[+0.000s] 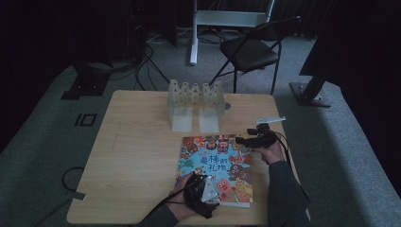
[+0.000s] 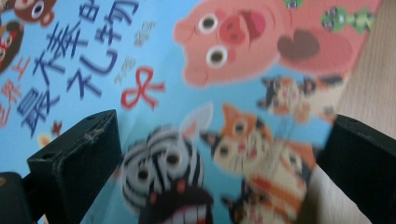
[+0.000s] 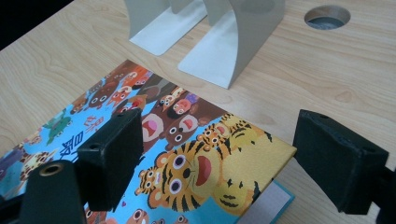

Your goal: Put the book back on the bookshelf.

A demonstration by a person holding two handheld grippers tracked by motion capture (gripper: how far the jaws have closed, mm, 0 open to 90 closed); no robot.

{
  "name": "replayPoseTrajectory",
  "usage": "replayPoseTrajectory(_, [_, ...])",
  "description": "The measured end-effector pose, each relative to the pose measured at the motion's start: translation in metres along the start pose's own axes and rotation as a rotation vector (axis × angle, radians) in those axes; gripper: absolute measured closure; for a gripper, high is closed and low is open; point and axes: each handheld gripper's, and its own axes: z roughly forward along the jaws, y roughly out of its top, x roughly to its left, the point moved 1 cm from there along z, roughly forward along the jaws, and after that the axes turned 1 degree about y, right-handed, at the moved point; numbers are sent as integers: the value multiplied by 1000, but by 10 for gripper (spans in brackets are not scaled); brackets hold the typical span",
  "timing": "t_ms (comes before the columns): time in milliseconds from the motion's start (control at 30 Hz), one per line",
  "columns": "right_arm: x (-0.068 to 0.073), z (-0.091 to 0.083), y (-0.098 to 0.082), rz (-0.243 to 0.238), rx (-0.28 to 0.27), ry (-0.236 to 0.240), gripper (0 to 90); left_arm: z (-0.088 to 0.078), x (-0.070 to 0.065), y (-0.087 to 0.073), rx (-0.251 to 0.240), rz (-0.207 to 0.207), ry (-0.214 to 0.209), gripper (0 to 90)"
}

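The book [image 1: 216, 169] lies lengthwise toward the rack [image 1: 195, 105]; both spread grippers, left [image 1: 202, 189] and right [image 1: 249, 138], hover over opposite corners.

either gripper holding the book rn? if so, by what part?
Nothing held. Left gripper is open over the picture book near its front corner; right gripper is open around the far right corner, jaws apart.

rack [image 1: 195, 105] blocks far side | table [image 1: 137, 142] left open | book [image 1: 215, 168] flat
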Motion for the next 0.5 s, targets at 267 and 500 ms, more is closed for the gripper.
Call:
replayPoseTrajectory(267, [2,-1,2,-5,1,7,166,-2,4,3,-46,-38,-27,21])
replayPoseTrajectory(500, [0,0,1,5,12,18,196,-10,3,4,-77,-24,-8,39])
